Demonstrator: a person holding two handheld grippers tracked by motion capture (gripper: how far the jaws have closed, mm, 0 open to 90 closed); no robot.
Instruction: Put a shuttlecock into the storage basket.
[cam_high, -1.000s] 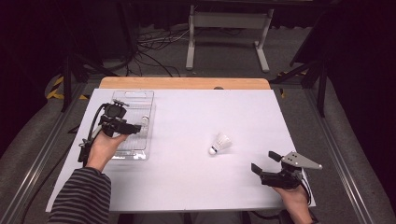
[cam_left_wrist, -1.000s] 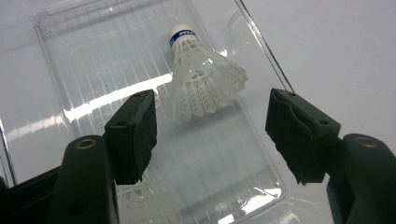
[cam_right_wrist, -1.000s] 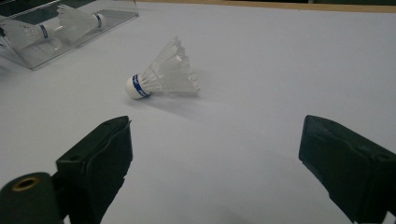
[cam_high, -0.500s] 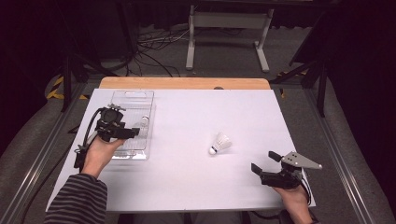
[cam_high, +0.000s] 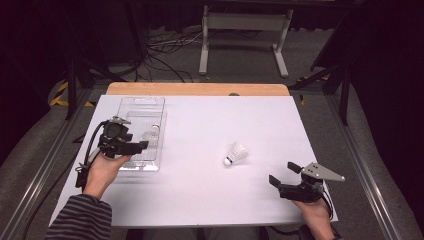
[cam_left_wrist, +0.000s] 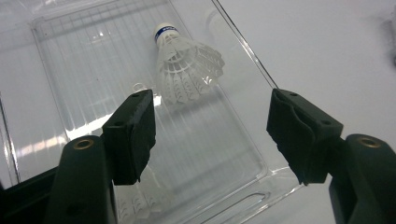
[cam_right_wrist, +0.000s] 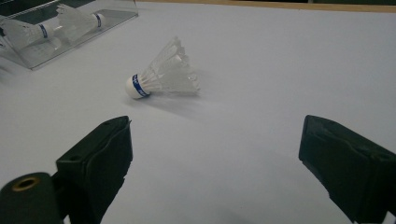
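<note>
Left gripper (cam_high: 131, 148) held over clear plastic tray (cam_high: 142, 106) at left, jaws wide, nothing gripped; white feather shuttlecock (cam_left_wrist: 184, 63) laid in tray. Right gripper (cam_high: 284, 174) wide open, empty, near right; second white shuttlecock (cam_high: 236, 153) lying mid-table.

Clear plastic, white feathers, matt black

We see a glossy, ribbed transparent plastic tray (cam_left_wrist: 93, 60), a feathery white shuttlecock (cam_left_wrist: 187, 65), a smooth matt white worktop (cam_high: 210, 125) and the left hand-held gripper (cam_left_wrist: 212, 135) with matt black pads.
</note>
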